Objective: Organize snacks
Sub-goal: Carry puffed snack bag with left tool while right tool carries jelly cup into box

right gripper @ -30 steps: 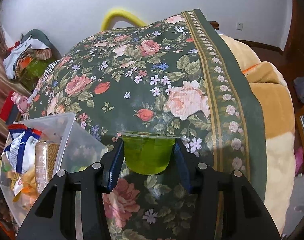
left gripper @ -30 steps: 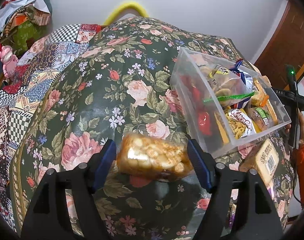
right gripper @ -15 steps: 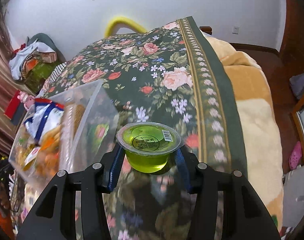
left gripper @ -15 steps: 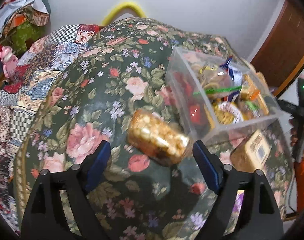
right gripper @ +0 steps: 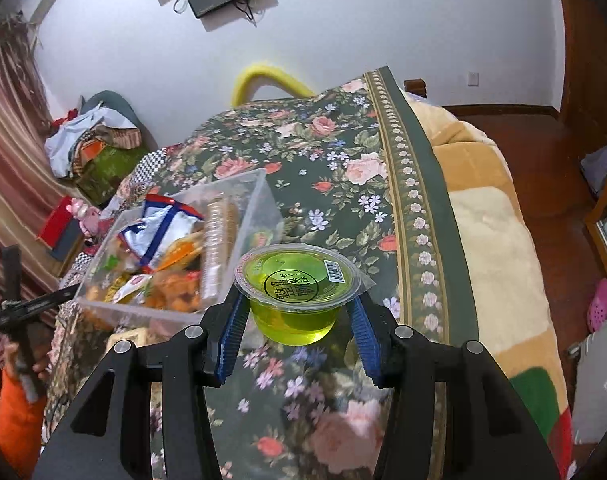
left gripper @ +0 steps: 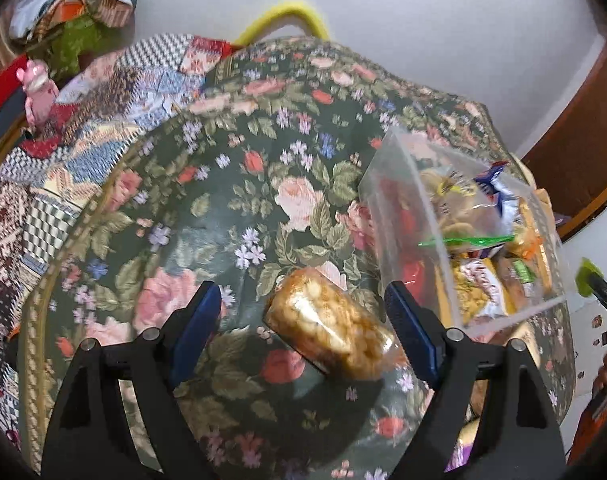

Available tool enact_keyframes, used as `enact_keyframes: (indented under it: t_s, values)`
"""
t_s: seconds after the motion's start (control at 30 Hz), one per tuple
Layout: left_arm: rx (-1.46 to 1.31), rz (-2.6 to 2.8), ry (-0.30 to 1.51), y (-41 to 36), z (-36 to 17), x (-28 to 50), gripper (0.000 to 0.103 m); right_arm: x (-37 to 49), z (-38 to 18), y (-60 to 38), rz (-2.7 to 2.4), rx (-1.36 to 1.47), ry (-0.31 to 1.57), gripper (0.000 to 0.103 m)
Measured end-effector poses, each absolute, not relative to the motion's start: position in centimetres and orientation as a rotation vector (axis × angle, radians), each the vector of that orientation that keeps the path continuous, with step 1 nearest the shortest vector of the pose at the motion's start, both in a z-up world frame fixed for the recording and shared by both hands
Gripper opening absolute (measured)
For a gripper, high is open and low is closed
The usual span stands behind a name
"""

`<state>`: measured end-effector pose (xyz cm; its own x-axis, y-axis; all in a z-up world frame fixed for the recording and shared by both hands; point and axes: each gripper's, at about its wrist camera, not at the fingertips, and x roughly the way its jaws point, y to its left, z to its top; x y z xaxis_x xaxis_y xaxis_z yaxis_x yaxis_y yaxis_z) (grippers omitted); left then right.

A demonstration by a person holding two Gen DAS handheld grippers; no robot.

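The right gripper (right gripper: 299,322) is clamped on the green jelly cup (right gripper: 299,294), its blue pads pressed against the cup wall just under the rim. The cup sits level, foil lid up, held in the air above the floral bedspread (right gripper: 343,184). Just to its left stands the clear snack box (right gripper: 239,216), tilted in the wide lens and already crowded with packets, a blue and white bag on top.

If the jelly is headed for the box, as I'd guess, the sensible way is to carry it left over the near wall, keep it flat, and look for a gap at the near right corner, where the packets sit lower. The cup wall is thin and slick, so I'd squeeze no harder than now and lower it until it rests before opening.

The left gripper (left gripper: 299,332) stands wide apart. Between its pads, touching neither, lies the bag of golden puffed snacks (left gripper: 329,322) on the bedspread, slanted, its far end toward the left fingertip and its near end toward the right pad. The box is just beside it on the right. To take it cleanly I'd turn the wrist square across the bag's narrow width, then close on the middle, gently, since it is a soft, crushable packet.
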<state>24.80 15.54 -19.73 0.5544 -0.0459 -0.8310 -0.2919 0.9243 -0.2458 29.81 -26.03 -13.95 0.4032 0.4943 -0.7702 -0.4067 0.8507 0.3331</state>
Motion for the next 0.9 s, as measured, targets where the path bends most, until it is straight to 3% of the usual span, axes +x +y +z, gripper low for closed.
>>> enact_keyframes:
  t_s: [0.17, 0.4, 0.67, 0.9]
  values:
    - [-0.371, 0.143, 1.019, 14.8, -22.2, 25.0, 0.074, 28.8, -13.7, -25.8, 0.584, 0.079, 0.997, 0.046]
    - [-0.348, 0.102, 1.009, 13.9, -22.6, 23.5, 0.037, 27.8, -13.1, -25.2, 0.607, 0.087, 0.975, 0.046]
    - [-0.284, 0.123, 0.968, 13.7, -20.3, 21.5, 0.033, 26.9, -11.6, -23.3, 0.644, 0.074, 0.935, 0.046]
    - [-0.268, 0.104, 0.849, 13.5, -14.9, 20.8, 0.033, 26.5, -10.0, -21.6, 0.663, 0.046, 0.885, 0.046]
